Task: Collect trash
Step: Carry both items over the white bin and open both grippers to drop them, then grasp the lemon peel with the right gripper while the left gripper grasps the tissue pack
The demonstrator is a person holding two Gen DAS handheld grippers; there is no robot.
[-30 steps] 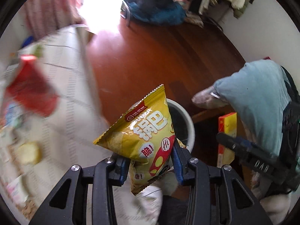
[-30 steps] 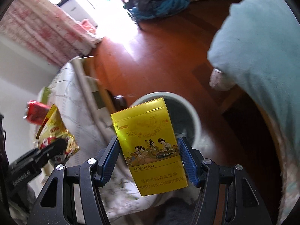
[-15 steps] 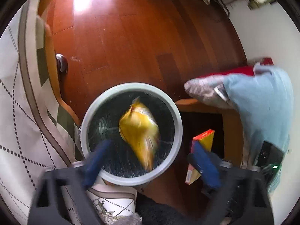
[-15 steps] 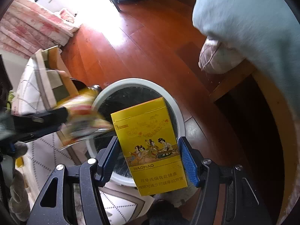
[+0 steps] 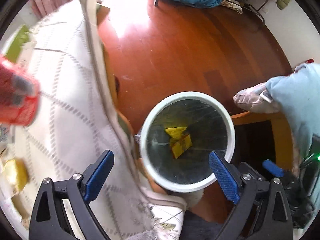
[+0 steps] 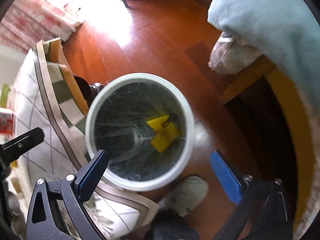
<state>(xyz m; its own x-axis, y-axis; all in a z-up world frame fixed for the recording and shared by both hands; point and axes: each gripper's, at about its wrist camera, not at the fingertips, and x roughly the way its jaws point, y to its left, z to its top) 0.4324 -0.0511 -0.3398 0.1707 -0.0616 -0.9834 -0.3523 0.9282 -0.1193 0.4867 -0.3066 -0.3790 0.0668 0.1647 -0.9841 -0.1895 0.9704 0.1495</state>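
A white round trash bin (image 5: 144,138) with a clear liner stands on the wooden floor; it also shows in the right wrist view (image 6: 90,120). At its bottom lie the yellow snack bag (image 5: 175,131) and the yellow cigarette box (image 5: 181,147), seen from the right as yellow pieces (image 6: 163,133). My left gripper (image 5: 161,177) is open and empty above the bin's near rim. My right gripper (image 6: 159,175) is open and empty, also above the bin's near side.
A table with a white quilted cloth (image 5: 66,104) lies left of the bin, with a red packet (image 5: 17,102) and a yellow item (image 5: 17,173) on it. A person's light-blue trouser leg and slipper (image 5: 258,100) stand to the right. A furry slipper (image 6: 186,194) sits below the bin.
The left gripper opened and dropped the snack bag into the bin. The right gripper then opened and the cigarette box fell in too. The left gripper has swung back toward the table.
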